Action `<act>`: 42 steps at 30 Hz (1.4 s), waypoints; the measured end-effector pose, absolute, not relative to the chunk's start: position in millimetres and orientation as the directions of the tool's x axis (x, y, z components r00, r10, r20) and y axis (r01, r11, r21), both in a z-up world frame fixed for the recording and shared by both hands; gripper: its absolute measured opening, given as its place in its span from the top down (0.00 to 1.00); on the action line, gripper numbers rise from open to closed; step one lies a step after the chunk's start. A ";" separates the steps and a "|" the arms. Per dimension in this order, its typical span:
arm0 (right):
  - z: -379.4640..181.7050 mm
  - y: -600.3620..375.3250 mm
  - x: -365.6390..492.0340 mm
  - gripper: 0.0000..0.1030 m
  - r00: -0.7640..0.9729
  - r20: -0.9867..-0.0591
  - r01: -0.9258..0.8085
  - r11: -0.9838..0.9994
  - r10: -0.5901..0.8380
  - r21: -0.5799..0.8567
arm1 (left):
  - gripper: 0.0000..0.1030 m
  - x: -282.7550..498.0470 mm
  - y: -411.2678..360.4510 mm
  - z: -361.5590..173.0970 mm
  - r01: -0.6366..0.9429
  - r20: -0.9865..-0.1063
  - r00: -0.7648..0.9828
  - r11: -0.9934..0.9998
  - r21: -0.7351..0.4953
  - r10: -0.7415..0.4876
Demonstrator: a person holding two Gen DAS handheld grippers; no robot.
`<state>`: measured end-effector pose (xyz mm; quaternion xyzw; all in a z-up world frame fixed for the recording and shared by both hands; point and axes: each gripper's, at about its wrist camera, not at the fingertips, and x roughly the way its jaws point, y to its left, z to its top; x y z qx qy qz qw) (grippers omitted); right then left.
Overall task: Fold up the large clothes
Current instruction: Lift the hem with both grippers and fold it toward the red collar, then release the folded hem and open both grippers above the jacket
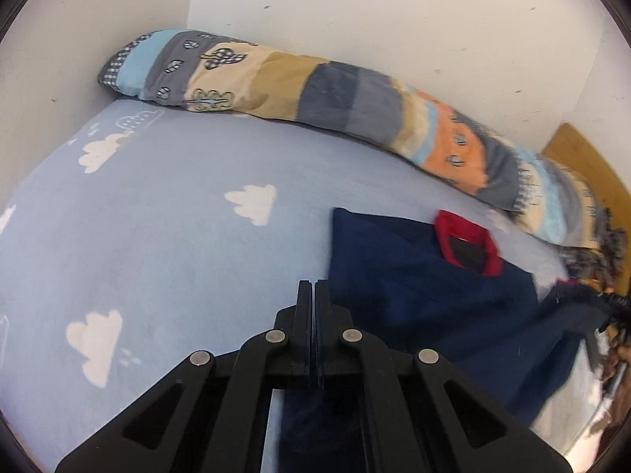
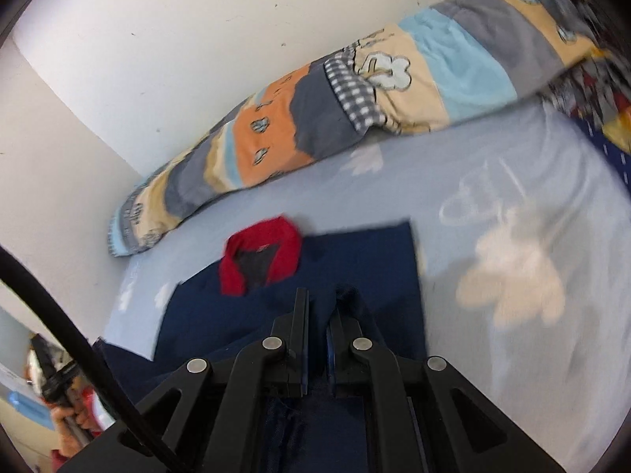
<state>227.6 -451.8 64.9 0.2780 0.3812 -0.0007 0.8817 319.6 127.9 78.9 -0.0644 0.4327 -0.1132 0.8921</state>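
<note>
A navy garment (image 1: 414, 295) with a red collar (image 1: 465, 244) lies partly folded on the pale blue cloud-print sheet (image 1: 157, 236). My left gripper (image 1: 313, 287) is shut at the garment's left edge. Its fingers are pressed together, and navy cloth hangs close beneath them. In the right wrist view the same garment (image 2: 355, 260) and red collar (image 2: 260, 260) lie ahead. My right gripper (image 2: 319, 295) is shut on a bunched fold of the navy cloth, which bulges over its right finger. Both views are smeared by motion.
A rolled patchwork quilt (image 1: 315, 90) (image 2: 315, 118) lies along the white wall at the far side of the bed. A wooden board (image 1: 583, 157) stands at the right end. A person's hand (image 2: 67, 418) and clutter show at the lower left beyond the bed edge.
</note>
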 end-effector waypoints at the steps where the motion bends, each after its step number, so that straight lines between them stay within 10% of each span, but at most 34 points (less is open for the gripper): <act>1: 62.9 -457.2 240.3 0.93 0.707 -0.679 0.231 0.842 0.200 0.488 | 0.99 325.8 127.8 75.4 0.141 -0.758 0.599 0.966 -0.218 -0.258; 8: 4.5 -520.2 309.9 0.93 0.634 -0.757 0.440 0.734 0.154 0.518 | 0.97 354.6 108.0 42.8 0.150 -0.791 0.535 0.955 -0.257 -0.297; 13: -22.2 -522.2 309.3 0.90 0.587 -0.789 0.450 0.737 0.183 0.505 | 0.44 374.6 92.1 18.2 0.194 -0.823 0.463 0.943 -0.269 -0.330; 21: -7.6 -518.2 288.1 0.79 0.618 -0.752 0.368 0.761 0.229 0.534 | 0.46 422.1 47.1 -9.2 0.244 -0.870 0.393 0.946 -0.213 -0.297; 27: -1.8 -519.2 284.0 0.75 0.636 -0.720 0.332 0.744 0.278 0.580 | 0.80 447.2 23.2 -34.3 0.233 -0.898 0.339 0.950 -0.209 -0.281; 34: 18.5 -528.1 278.2 0.30 0.714 -0.561 0.202 0.644 0.419 0.738 | 0.84 451.7 4.6 -23.2 0.258 -0.879 0.428 0.960 -0.106 -0.212; 37: 30.4 -541.7 272.2 0.27 0.767 -0.456 0.155 0.558 0.452 0.815 | 0.85 457.7 2.6 -22.0 0.249 -0.875 0.438 0.963 -0.104 -0.207; 42: 52.1 -518.0 278.7 0.27 0.704 -0.628 0.146 0.798 0.331 0.584 | 0.85 463.2 -3.5 -19.0 0.256 -0.860 0.469 0.963 -0.088 -0.203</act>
